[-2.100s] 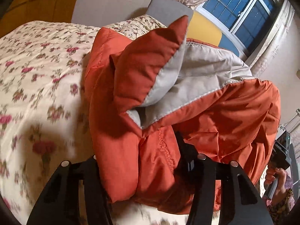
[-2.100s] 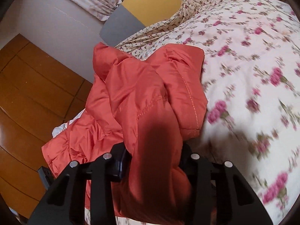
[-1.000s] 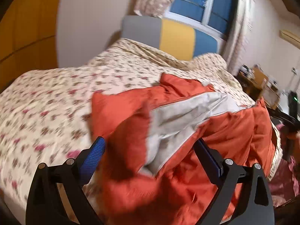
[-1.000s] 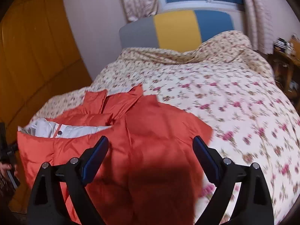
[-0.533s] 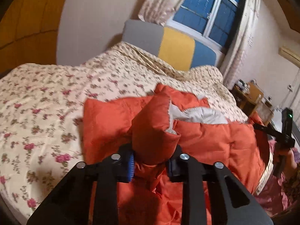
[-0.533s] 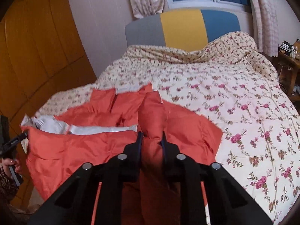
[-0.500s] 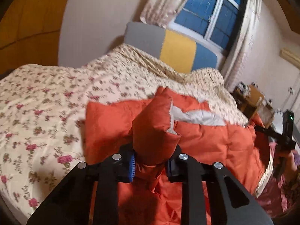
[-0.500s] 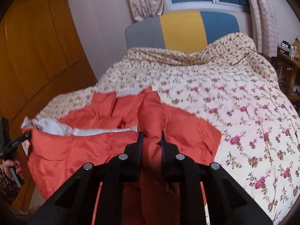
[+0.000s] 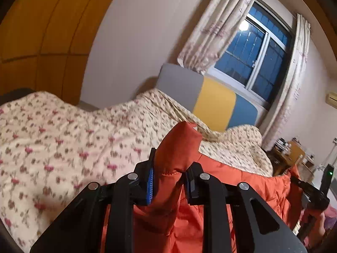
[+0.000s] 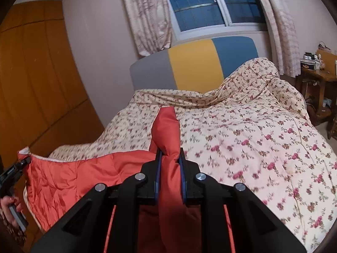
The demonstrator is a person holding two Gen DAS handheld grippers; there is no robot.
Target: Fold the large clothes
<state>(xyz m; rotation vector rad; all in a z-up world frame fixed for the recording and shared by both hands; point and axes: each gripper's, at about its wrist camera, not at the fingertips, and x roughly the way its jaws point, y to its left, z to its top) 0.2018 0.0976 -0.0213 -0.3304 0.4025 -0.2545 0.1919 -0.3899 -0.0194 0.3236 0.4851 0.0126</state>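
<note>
At the near edge of the bed with the cream floral-print quilt, the padded orange-red jacket of glossy quilted fabric is held up off the bedding, stretched between the two tools. On the left, the left gripper has its jaws clenched on a thick bunched corner of the jacket, which stands up above the fingertips. A taut span of the garment runs across to the right, its lower part hanging below the near bed edge. On the right, the right gripper has its jaws clamped on a second rolled corner of the same fabric. Beyond the garment, at the far end of the bed, stands the padded headboard in grey, yellow and blue panels, under the window with patterned curtains. Risk assessment: the fabric looks slick and bulky, so either bunched corner may slip out if the span is pulled too tight. Uneven lift between the two sides would probably lay the jacket down skewed or creased. The hanging lower part may drag on the bed edge and fold under.
</note>
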